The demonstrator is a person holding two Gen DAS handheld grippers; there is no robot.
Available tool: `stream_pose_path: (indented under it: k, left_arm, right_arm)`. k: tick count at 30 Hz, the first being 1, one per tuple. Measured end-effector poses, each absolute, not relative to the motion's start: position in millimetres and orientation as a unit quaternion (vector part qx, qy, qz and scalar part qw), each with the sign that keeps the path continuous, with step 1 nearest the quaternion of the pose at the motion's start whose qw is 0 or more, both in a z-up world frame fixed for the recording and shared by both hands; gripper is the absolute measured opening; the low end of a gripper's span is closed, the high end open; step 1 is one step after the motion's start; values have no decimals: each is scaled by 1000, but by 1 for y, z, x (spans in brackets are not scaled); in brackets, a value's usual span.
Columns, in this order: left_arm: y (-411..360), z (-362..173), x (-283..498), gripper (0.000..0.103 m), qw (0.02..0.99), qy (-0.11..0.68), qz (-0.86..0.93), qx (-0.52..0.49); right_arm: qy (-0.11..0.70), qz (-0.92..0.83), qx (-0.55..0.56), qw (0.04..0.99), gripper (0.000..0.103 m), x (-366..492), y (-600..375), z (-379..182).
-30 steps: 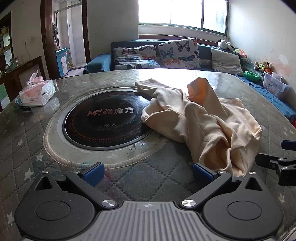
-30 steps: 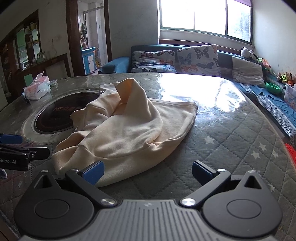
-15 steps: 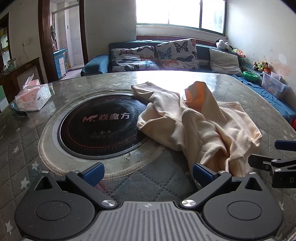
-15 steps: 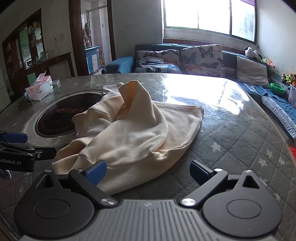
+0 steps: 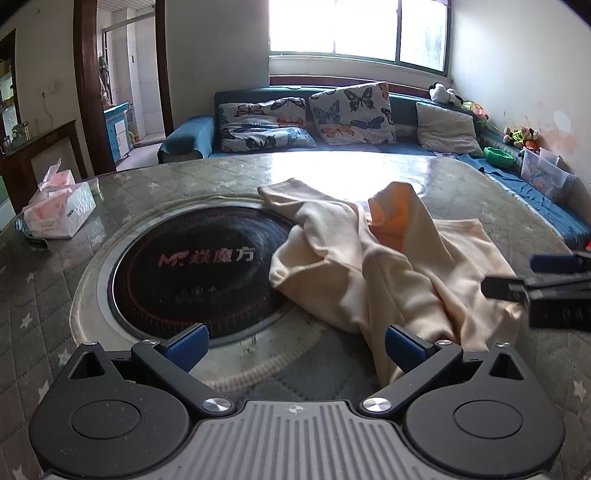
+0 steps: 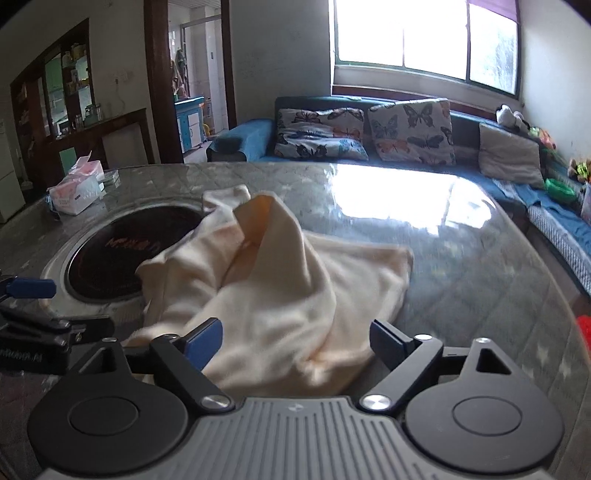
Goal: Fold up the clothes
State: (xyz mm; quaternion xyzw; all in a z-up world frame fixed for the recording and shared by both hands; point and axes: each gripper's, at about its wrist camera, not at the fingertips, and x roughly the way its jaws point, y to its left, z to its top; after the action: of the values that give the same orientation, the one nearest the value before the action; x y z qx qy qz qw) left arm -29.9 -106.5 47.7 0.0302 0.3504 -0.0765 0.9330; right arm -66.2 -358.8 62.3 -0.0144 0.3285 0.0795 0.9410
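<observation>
Your left claw point(image 5: 293, 345) sits wide, blue-padded fingers spread, nothing between them; its right pad point(image 5: 402, 347) is just at the near corner of the crumpled cream-coloured fleece garment point(image 5: 388, 266). Your right claw point(image 6: 295, 341) is also spread wide, with the garment's near hem lying between its pads point(image 6: 205, 341), not pinched. Each claw shows at the edge of the other's view, left one at lower left in the right wrist view, right one at mid right in the left wrist view, so they flank the garment's near edge. Garment lies bunched on the grey quilted star-print worktop point(image 5: 44, 295), one peak standing up showing an orange lining, its left part draped over the round black glass cooktop inset point(image 5: 192, 269). Further left, a white-and-pink tissue pack point(image 5: 59, 212) near the worktop edge. Beyond, a blue sofa point(image 6: 255, 134) with butterfly-print cushions point(image 5: 351, 112) under a bright window point(image 5: 358, 29).
</observation>
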Motion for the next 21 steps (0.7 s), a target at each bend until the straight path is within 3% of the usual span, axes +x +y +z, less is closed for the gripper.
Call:
stream_pose_path:
  k: [16, 21]
  left_arm:
    - [-104, 52, 9, 103, 935, 345, -75, 36]
    - [-109, 59, 23, 103, 937, 337, -90, 36]
  right_arm:
    - [336, 118, -65, 932, 62, 54, -323, 57]
    - [356, 126, -66, 924, 38, 75, -325, 44]
